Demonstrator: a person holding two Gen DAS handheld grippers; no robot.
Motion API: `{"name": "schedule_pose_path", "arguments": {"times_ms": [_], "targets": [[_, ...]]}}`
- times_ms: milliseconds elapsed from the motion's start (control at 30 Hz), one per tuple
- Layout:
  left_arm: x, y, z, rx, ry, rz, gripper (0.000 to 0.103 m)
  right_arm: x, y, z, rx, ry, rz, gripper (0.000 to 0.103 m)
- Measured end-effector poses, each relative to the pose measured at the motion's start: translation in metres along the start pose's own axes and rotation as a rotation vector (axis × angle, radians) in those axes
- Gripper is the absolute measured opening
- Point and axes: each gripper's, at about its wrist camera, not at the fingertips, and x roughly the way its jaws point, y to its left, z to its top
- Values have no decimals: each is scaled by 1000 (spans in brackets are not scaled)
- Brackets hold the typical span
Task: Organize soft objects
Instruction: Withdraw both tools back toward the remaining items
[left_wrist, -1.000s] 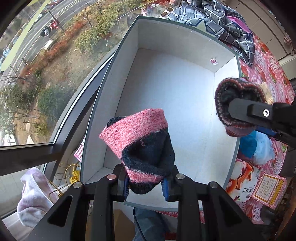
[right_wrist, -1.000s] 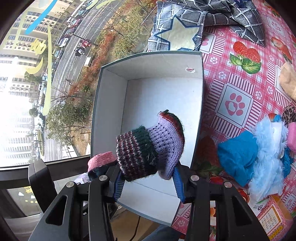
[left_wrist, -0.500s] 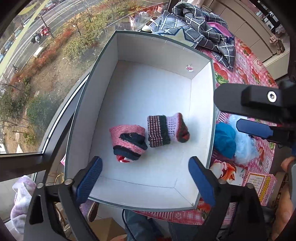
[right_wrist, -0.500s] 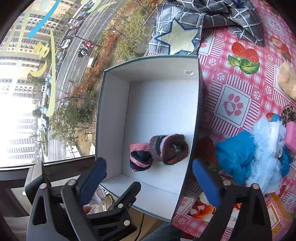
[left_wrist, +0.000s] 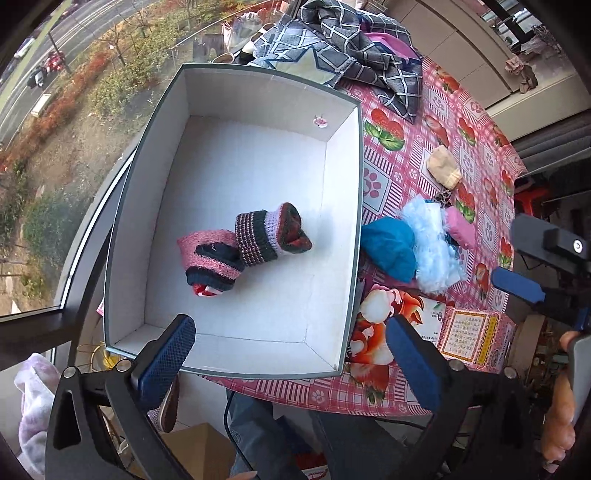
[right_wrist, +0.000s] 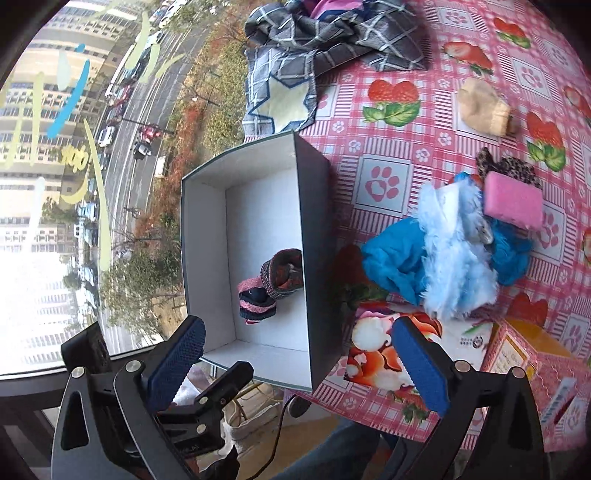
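Left wrist view: white rigid cardboard box (left_wrist: 343, 229) on the table holds two rolled knit sock bundles, pink-navy (left_wrist: 210, 258) touching purple-striped (left_wrist: 271, 236). Both left tongs (left_wrist: 291, 354) and right tongs (right_wrist: 295, 362) stand wide, empty. Next, approach the fluffy blue plush pile (right_wrist: 450, 254) vertically; grip its compressible middle.

The left wrist view looks steeply down into the white box (left_wrist: 255, 177) from close above. The right wrist view sits further toward three o'clock, tilted over the tablecloth (right_wrist: 424, 147). Both share the box and the blue fluffy pile (left_wrist: 428, 247).
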Motion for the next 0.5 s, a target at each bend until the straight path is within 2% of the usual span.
{"name": "schedule_pose_path", "arguments": {"times_ms": [133, 233, 367, 500], "targets": [[-10, -18, 8, 50, -33, -11, 103, -45, -37, -13, 109, -82, 17, 102], [-15, -40, 14, 104, -45, -32, 103, -80, -70, -27, 189, -163, -4, 102], [-9, -75, 18, 197, -33, -23, 103, -117, -117, -51, 310, -245, -56, 102], [7, -112, 24, 291, 3, -1, 103, -132, -158, -70, 406, -266, -99, 102]]}}
